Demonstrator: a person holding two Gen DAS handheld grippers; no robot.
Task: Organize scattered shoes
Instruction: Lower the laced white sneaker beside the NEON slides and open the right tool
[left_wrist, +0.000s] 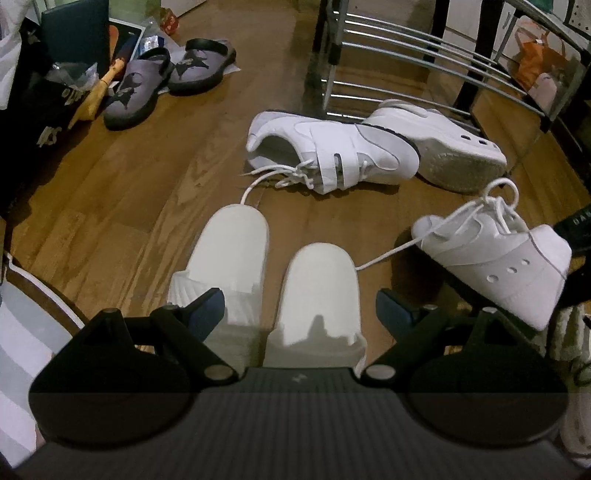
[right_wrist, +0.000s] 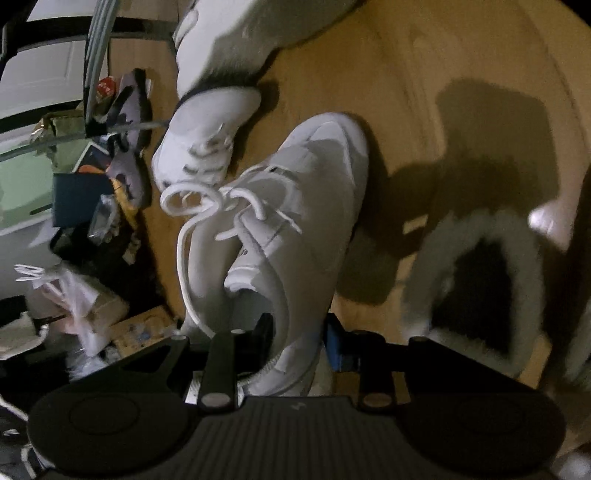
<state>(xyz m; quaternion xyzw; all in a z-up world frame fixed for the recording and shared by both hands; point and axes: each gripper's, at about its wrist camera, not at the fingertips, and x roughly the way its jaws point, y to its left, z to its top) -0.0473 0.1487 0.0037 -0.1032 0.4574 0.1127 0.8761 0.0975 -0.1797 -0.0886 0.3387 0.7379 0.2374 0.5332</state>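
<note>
Holding: your right tongs (right_wrist: 295, 341) are clamped on the heel collar of a white sneaker (right_wrist: 295, 221), lifted off the floor, toe pointing away from you.
Left tongs (left_wrist: 300, 308): spread apart, gripping nothing, above your socked feet (left_wrist: 317, 291).
Other shoes: two white sneakers (left_wrist: 332, 151) lie tipped on the floor before the metal rack (left_wrist: 424, 62); purple clogs (left_wrist: 166, 81) sit well left.
Key relation: the rack lies ahead, nearer your right side.
</note>
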